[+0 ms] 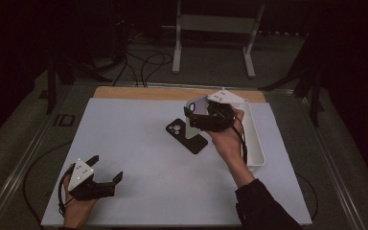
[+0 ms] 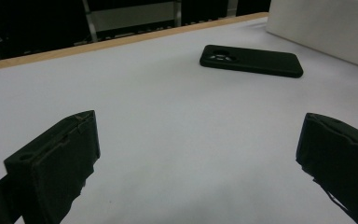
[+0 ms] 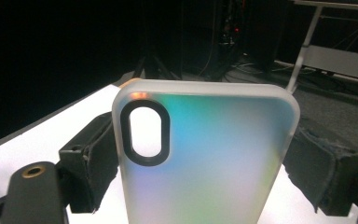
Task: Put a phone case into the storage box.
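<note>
Work in hand: moving phone cases between the table (image 1: 139,158) and the white bin (image 1: 255,143) at its right edge; I cannot tell which way the held case is travelling.
Right hand-held gripper (image 1: 199,115): raised above the table beside the bin, jaws closed on the two long edges of a frosted translucent phone case (image 3: 205,158); the case stands upright between the jaws, camera cutout at upper left in the right gripper view.
Left hand-held gripper (image 1: 106,173): low over the near left part of the table, jaws spread wide with nothing between them, pointing toward the black case.
Black phone case (image 1: 187,135): lies flat on the table, back up, near the bin but apart from it, well apart from the left gripper.
Done so far: judging from the layout, one case is lifted and securely pinched.
Left to do: the held case has yet to be set down; the black case is untouched.
</note>
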